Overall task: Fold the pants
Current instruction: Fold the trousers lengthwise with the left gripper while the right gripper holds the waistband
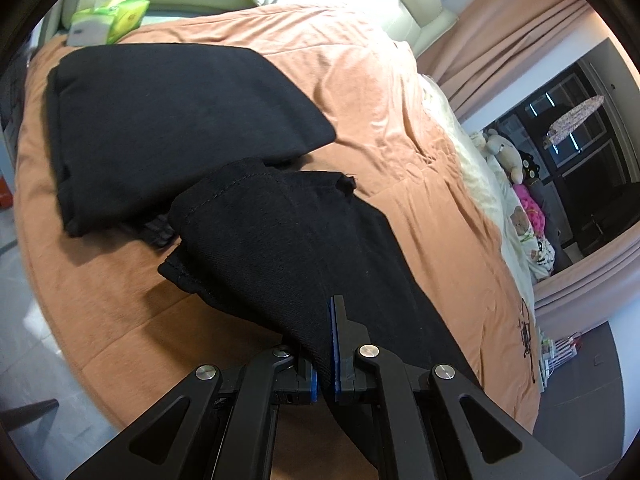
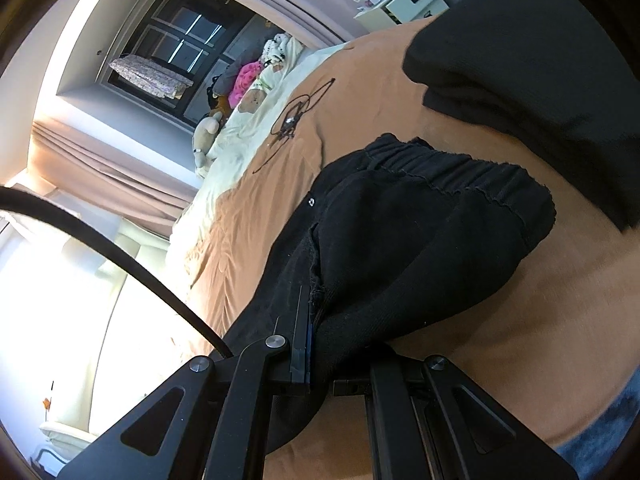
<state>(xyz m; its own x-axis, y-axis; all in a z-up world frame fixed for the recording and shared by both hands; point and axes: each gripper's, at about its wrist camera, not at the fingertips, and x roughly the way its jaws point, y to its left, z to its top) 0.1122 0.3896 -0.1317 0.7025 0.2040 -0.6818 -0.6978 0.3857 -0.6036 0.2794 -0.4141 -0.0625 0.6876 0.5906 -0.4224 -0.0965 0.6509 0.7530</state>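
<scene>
Both claws are clamped on the black pants (image 1: 280,248): left claw (image 1: 326,344) and right claw (image 2: 316,340), holding them lifted over the orange bed (image 1: 400,120). Beyond lies a folded black garment (image 1: 168,120); a green tissue pack (image 1: 112,18) sits near the headboard.

pants (image 1: 280,240): plain black
folded garment (image 1: 172,120): black
bedspread (image 1: 380,92): peach-orange, dark line drawing
tissue pack (image 1: 116,16): green and white
curtains (image 1: 500,40): dusty pink
gripper pads (image 1: 332,344): blue
</scene>
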